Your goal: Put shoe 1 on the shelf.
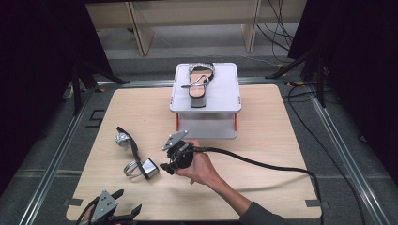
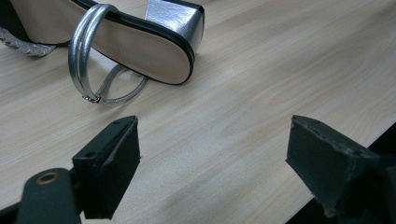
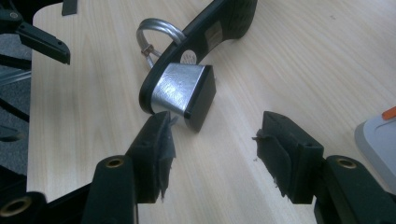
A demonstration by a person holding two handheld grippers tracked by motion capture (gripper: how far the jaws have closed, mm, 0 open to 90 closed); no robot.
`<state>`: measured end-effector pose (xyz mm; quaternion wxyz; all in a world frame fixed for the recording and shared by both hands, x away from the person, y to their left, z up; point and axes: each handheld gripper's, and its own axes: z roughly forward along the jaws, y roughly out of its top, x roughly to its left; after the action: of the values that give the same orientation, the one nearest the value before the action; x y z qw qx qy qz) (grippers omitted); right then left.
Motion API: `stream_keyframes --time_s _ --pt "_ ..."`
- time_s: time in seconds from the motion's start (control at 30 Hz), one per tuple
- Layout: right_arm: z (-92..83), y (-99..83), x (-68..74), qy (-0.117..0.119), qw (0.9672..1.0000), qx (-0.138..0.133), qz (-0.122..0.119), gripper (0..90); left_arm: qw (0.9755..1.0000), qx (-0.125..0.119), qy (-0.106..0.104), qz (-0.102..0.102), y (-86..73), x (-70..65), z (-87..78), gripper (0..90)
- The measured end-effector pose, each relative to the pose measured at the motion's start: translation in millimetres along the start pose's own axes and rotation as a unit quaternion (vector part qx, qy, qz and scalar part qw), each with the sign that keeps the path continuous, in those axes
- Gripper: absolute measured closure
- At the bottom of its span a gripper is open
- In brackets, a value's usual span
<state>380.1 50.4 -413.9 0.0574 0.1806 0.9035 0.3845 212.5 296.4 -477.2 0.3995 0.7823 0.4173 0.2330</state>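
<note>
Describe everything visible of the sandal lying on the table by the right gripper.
The sandal lies on its side on the wooden table, black sole toward the stand. It has a silver block heel, a pale insole, a looped silver ankle strap and a sparkly toe ornament. The right gripper stands open just short of the heel.

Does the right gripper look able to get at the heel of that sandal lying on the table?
Probably yes. The right gripper is open and just short of the sandal's heel, with bare table between and nothing in the way.

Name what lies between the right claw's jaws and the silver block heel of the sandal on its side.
Bare wood: in the right gripper view, the right claw stands open just short of the silver heel on the table.
</note>
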Motion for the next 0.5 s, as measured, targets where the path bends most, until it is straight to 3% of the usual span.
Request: stream_keyframes --time_s 0.13,0.2,0.27,0.3,0.33,0.4,0.43,0.5 --pt "0.3 0.0 1.7 0.011 0.9999 0.0 0.001 44.5 1.0 -0.004 -0.002 -0.002 0.4 -0.5 0.4 16.8" --pt "1.4 -0.3 3.0 0.004 1.0 -0.005 0.0 44.6 1.0 -0.004 -0.004 -0.006 0.5 -0.8 0.4 16.8" --pt "2.6 1.5 5.0 -0.004 0.9999 0.007 -0.013 43.2 1.0 -0.005 -0.004 -0.006 0.6 -0.9 0.4 16.8" --pt "8.2 8.2 14.8 -0.026 0.9986 0.017 -0.044 43.3 1.0 0.002 -0.001 -0.001 0.5 0.3 0.0 16.8" --pt "12.2 13.1 17.2 0.003 0.9993 0.01 -0.036 44.2 1.0 0.0 -0.002 0.0 0.3 0.4 -0.2 16.8" --pt "16.1 18.6 18.4 0.015 0.9994 0.007 -0.029 44.0 1.0 0.0 0.0 -0.001 0.4 0.0 -0.8 16.8" --pt "24.1 28.5 21.5 0.003 0.9988 0.018 -0.046 43.4 1.0 -0.002 -0.002 -0.003 0.1 0.0 -1.0 16.8" --pt "34.2 36.5 25.1 0.01 0.9977 0.019 -0.065 43.8 0.9999 -0.005 -0.005 -0.007 -0.4 -0.1 -0.8 16.8"
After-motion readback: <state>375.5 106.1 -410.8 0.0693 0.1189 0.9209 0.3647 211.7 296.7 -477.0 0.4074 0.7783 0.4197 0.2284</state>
